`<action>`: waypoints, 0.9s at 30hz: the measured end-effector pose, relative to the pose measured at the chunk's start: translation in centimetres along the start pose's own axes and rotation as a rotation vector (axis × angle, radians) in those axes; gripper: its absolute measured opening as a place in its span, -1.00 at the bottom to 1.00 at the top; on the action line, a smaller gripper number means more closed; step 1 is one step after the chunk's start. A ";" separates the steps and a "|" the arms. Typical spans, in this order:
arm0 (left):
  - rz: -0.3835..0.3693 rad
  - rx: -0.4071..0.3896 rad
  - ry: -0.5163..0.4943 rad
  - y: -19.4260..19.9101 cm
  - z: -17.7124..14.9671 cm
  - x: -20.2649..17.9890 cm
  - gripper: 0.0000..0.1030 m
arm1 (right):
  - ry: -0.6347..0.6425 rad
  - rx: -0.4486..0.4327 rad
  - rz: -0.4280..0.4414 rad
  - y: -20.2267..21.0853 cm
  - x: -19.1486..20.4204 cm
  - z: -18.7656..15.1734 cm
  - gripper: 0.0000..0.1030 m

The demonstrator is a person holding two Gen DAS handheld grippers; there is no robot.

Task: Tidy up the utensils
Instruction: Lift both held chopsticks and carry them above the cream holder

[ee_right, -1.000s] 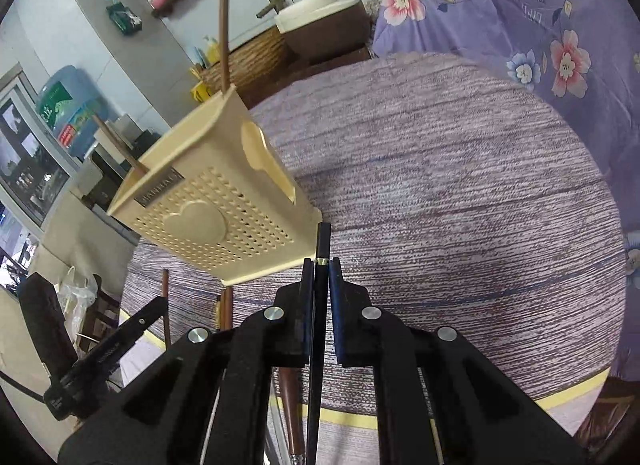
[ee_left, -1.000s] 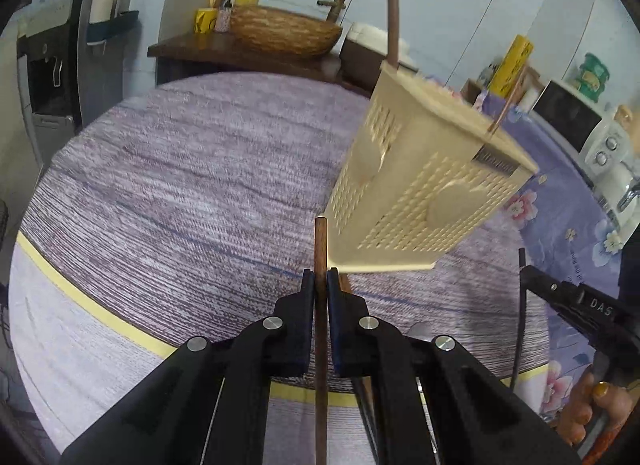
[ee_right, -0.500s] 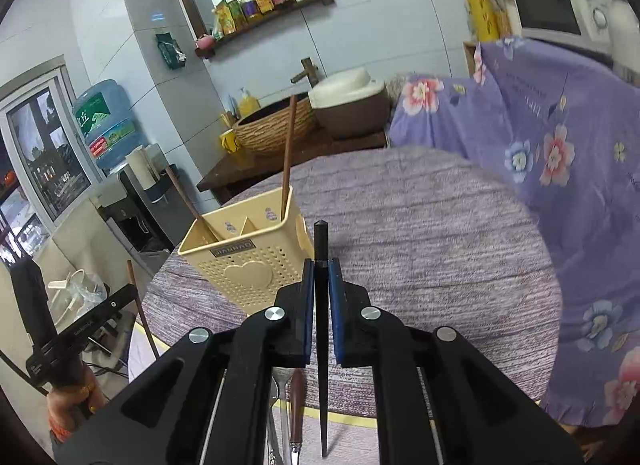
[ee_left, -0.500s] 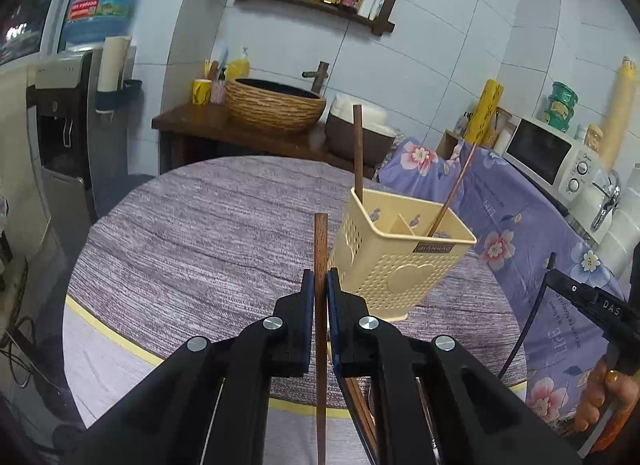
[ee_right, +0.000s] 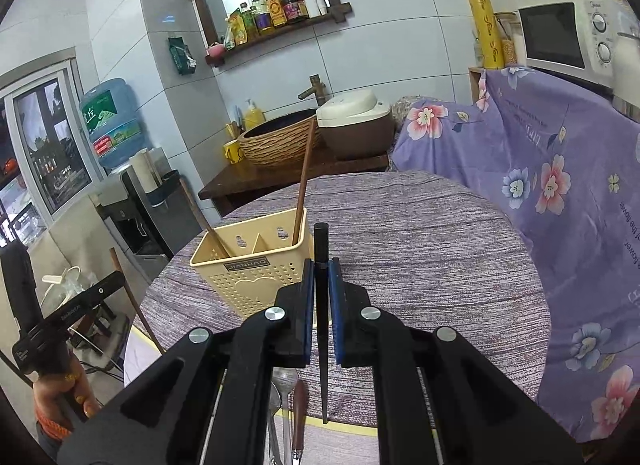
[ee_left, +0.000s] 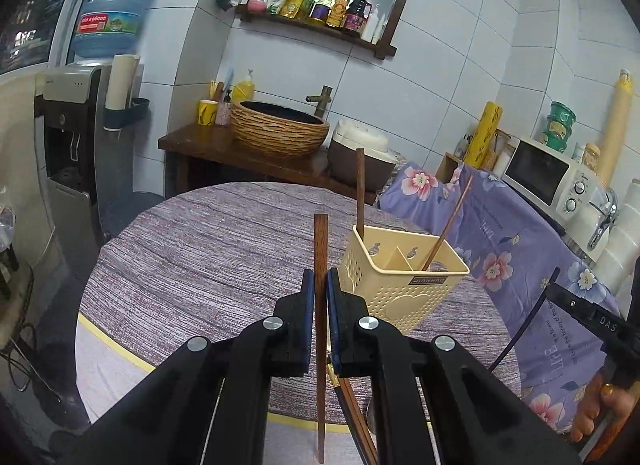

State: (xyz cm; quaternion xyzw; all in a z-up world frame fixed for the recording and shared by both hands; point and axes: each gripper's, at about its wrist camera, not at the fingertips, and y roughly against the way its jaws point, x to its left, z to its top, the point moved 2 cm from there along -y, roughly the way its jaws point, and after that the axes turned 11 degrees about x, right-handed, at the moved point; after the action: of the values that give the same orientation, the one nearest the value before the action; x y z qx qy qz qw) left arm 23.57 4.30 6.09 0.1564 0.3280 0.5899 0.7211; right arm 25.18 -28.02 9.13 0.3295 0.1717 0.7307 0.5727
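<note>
A brown chopstick (ee_left: 320,261) is clamped upright in the left gripper (ee_left: 319,297), a black chopstick (ee_right: 321,265) in the right gripper (ee_right: 320,293). The holder (ee_right: 256,265) is seen standing near the table (ee_right: 440,257) edge, two sticks inside; bare cloth lies beyond. Utensils below are largely hidden by the grippers.

The utensil holder (ee_left: 400,285) stands on the round table (ee_left: 200,257), two chopsticks (ee_left: 360,193) upright inside it.
</note>
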 end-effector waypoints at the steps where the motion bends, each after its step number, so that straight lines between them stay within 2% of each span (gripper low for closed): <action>1: -0.001 0.000 -0.001 0.1 0.0 0.1 -0.85 | 0.001 -0.001 0.000 0.1 -0.1 0.0 -0.84; 8: -0.003 -0.018 -0.005 0.8 0.7 0.1 -0.85 | 0.007 -0.013 0.008 0.7 0.0 0.3 -0.84; 14: -0.015 -0.046 -0.033 2.0 2.6 -0.6 -0.85 | 0.054 -0.047 0.018 1.8 1.5 2.6 -0.84; 21: -0.057 -0.093 -0.088 4.8 7.2 -2.4 -0.85 | 0.118 -0.086 0.059 4.4 4.1 8.2 -0.84; 25: -0.080 -0.165 -0.112 6.9 10.7 -4.2 -0.85 | 0.125 -0.157 0.071 6.6 5.8 12.5 -0.84; 27: -0.081 -0.203 -0.120 7.4 12.5 -5.3 -0.85 | 0.106 -0.164 0.099 6.9 6.3 14.4 -0.84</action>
State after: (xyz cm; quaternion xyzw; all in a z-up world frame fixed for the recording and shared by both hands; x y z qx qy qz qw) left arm 25.76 3.16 21.38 0.1044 0.2289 0.5798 0.7749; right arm 29.16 -25.78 25.64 0.2505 0.1251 0.7861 0.5510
